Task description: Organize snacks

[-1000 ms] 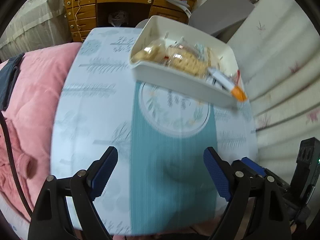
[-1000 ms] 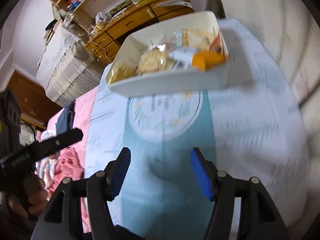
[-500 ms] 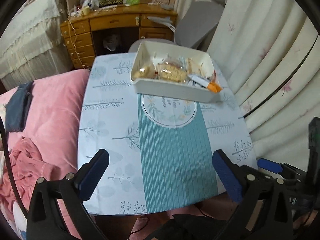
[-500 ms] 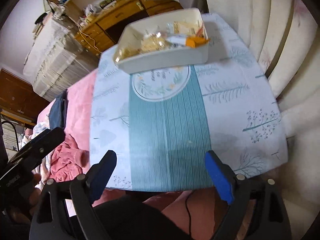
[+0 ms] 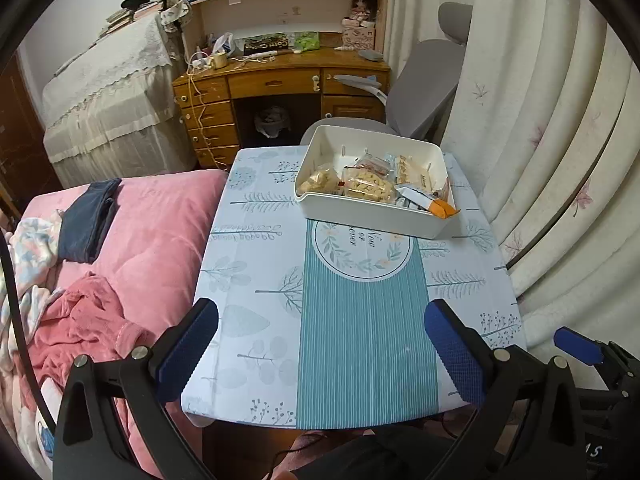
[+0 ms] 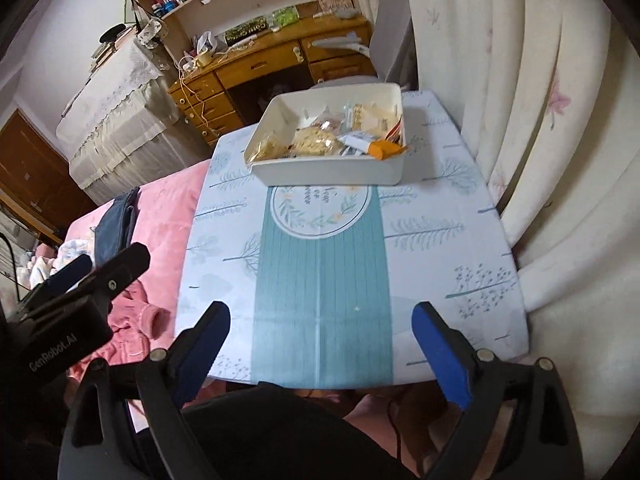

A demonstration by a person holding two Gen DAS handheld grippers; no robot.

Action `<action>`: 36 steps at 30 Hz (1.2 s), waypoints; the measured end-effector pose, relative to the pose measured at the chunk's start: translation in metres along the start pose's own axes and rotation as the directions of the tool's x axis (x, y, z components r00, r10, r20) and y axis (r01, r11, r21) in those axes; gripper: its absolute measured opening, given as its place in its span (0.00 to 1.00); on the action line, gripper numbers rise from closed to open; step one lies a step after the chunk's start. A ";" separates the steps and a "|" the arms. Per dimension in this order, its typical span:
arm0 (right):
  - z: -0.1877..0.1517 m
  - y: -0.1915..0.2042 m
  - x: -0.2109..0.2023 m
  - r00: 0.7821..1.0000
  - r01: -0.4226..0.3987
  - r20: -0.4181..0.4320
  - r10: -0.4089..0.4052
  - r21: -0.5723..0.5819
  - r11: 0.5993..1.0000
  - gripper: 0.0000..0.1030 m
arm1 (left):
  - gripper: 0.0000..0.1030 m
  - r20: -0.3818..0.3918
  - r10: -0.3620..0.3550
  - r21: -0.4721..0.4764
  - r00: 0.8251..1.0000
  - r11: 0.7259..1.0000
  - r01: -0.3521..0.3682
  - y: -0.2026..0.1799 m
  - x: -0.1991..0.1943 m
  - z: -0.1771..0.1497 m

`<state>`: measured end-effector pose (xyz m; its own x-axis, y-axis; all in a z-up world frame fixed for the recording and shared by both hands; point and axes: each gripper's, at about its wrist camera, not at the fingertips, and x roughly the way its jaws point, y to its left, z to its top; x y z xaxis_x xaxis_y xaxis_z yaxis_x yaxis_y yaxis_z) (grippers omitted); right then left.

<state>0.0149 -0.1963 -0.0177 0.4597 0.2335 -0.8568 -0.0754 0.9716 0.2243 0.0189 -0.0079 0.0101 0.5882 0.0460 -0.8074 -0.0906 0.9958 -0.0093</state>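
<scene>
A white bin (image 5: 372, 218) stands at the far end of the table (image 5: 256, 280), on the patterned blue cloth. It holds several snack packets: clear bags of biscuits (image 5: 366, 189) and an orange-tipped packet (image 5: 440, 208) leaning over the right corner. My left gripper (image 5: 320, 348) hovers open above the table's near edge with nothing between its blue pads. My right gripper (image 6: 322, 344) hangs beside it, also open and empty, well short of the bin (image 6: 328, 170). From the right wrist, the orange-tipped packet (image 6: 384, 148) shows at the bin's right end.
A pink quilt (image 5: 152, 232) with clothes on it borders the table's left side. Pale curtains (image 5: 560, 160) hang close on the right. A grey chair (image 5: 424, 92) and a wooden desk (image 5: 280, 84) stand behind the table. A person's dark-clad lap (image 6: 280, 432) is below the near edge.
Both grippers have drawn back and up from close to the bin, and their jaws have widened. The bin stays on the table with the snacks in it.
</scene>
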 end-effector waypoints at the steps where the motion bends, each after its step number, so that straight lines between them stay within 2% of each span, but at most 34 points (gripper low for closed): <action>1: -0.001 -0.001 -0.001 1.000 0.001 0.004 -0.001 -0.004 1.000 0.92 | 0.99 0.000 0.004 -0.001 1.000 1.000 -0.004 -0.002 0.000 -0.002; 7: -0.006 -0.011 -0.002 1.000 0.013 0.007 -0.013 -0.008 1.000 0.97 | 0.99 0.003 0.017 0.004 1.000 1.000 -0.017 -0.017 -0.003 -0.008; 20: -0.004 -0.017 0.001 1.000 -0.020 0.006 0.020 -0.020 1.000 0.98 | 0.99 0.026 0.034 0.008 0.999 0.999 -0.034 -0.026 -0.007 -0.008; 36: -0.008 -0.014 0.004 1.000 -0.006 -0.017 0.006 -0.006 1.000 0.98 | 0.99 -0.005 0.017 0.013 1.000 1.000 -0.017 -0.024 0.000 -0.010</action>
<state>0.0104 -0.2081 -0.0284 0.4439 0.2397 -0.8634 -0.0834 0.9704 0.2266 0.0130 -0.0326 0.0042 0.5826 0.0625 -0.8104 -0.0897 0.9959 0.0123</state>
